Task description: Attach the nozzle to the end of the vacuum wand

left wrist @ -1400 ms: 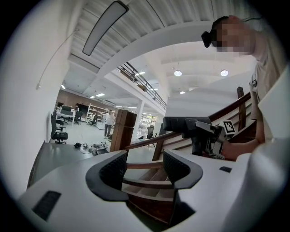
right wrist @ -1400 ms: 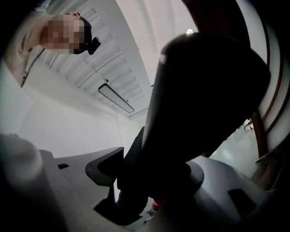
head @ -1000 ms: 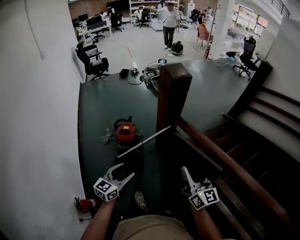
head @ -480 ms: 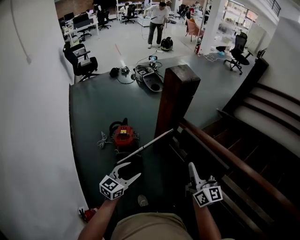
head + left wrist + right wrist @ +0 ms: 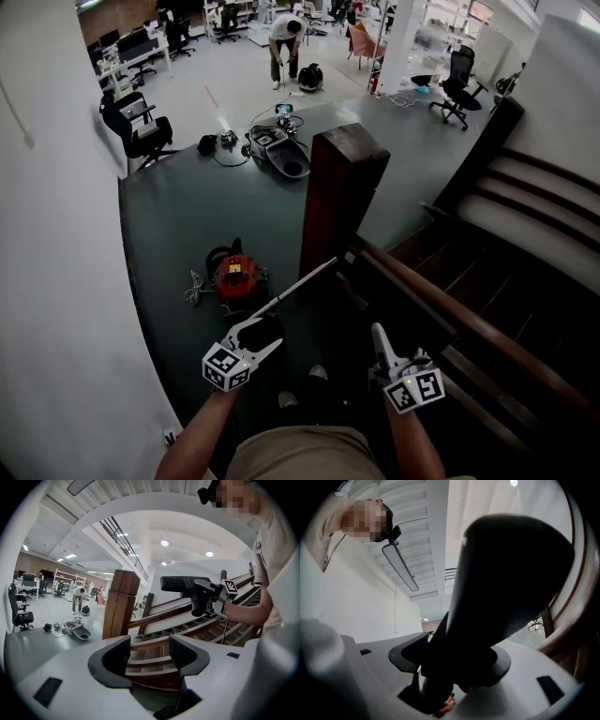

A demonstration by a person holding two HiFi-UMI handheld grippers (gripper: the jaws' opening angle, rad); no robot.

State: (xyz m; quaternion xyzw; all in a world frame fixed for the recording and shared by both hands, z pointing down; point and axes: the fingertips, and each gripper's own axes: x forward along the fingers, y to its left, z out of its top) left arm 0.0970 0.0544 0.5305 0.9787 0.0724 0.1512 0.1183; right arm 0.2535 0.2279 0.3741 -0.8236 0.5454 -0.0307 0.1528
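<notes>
We've got the nozzle (image 5: 506,583) clamped in the right hand-held gripper (image 5: 454,660); left hand-held gripper (image 5: 149,656) jaws apart, empty. Next, prob.: left grabs wand (image 5: 298,284), align ends.

Wand (image 5: 292,287) looks like bare metal, smooth with a bit of shine. Nozzle (image 5: 506,573) is plain black plastic, pretty matt. Vacuum body (image 5: 234,276) is glossy red plastic. Left gripper (image 5: 149,656) and right gripper (image 5: 457,662) are smooth matt light-grey plastic, and the left one's 2 jaws are faced with dark, finely ribbed stuff. Newel post (image 5: 339,197) and handrail (image 5: 459,323) are dark varnished wood with a slight sheen. Floor (image 5: 178,216) is dark green, matt.
</notes>
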